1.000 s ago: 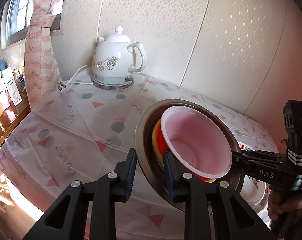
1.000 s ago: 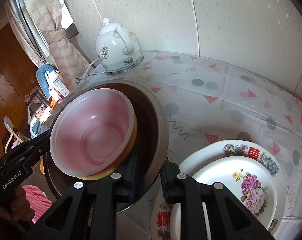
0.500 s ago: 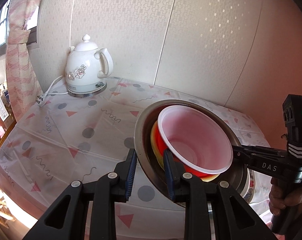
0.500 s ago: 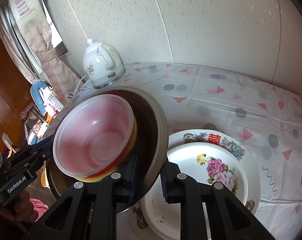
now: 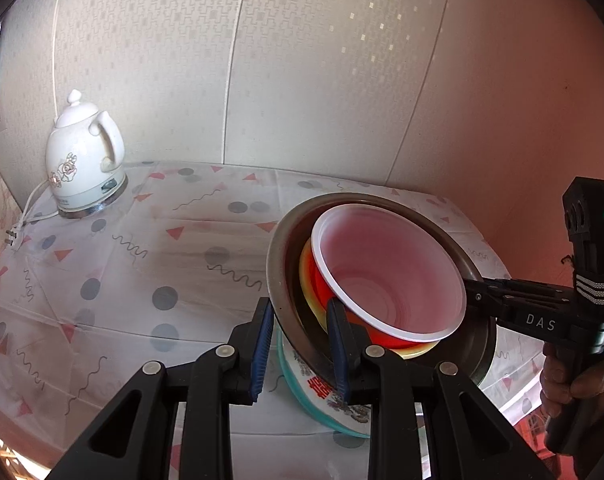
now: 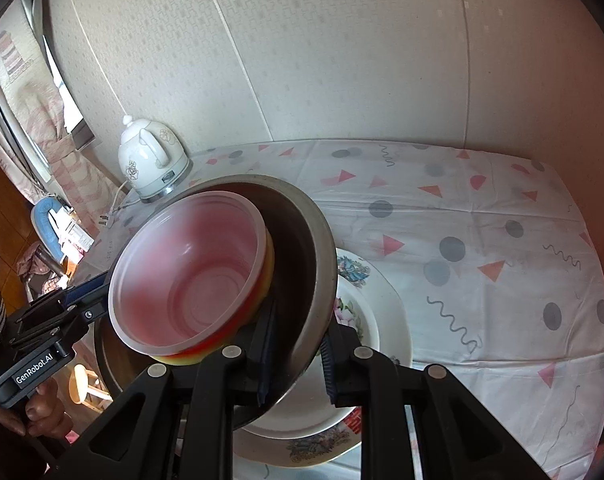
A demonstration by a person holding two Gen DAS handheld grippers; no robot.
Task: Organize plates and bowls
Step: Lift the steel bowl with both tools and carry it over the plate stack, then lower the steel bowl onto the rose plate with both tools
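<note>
Grip on both sides of one load. Left gripper [image 5: 300,350] clamps the near rim of the metal bowl [image 5: 278,280], one blue pad outside the wall, one inside; right gripper [image 6: 296,354] clamps the opposite rim the same way, jaws narrow, wall pinched between the pads. Each gripper shows in the other's view, across the bowl, with a hand [image 5: 569,384] on its handle.

Metal bowl is held in the air, tilted, mouth turned toward the left camera. Nested inside it: a yellow bowl [image 5: 307,280], then a red bowl [image 5: 321,284], then a translucent pink-white bowl [image 5: 385,276] on top, rims stepped one past the next.

Directly under the load, just beyond the right gripper's fingertips: a flowered plate [image 6: 357,320] lying on a larger patterned plate [image 6: 397,320] with red characters, both flat on the table. From the left camera only the larger plate's teal-edged rim shows below the bowl.

Table carries a white plastic cloth [image 6: 481,240] with grey dots, pink triangles, squiggles. Far left of both grippers, at the back corner by the wall: a white floral electric kettle [image 5: 84,158] on its base, cord trailing off, plug lying on the cloth. Pink curtain [image 6: 58,136] beyond it.
</note>
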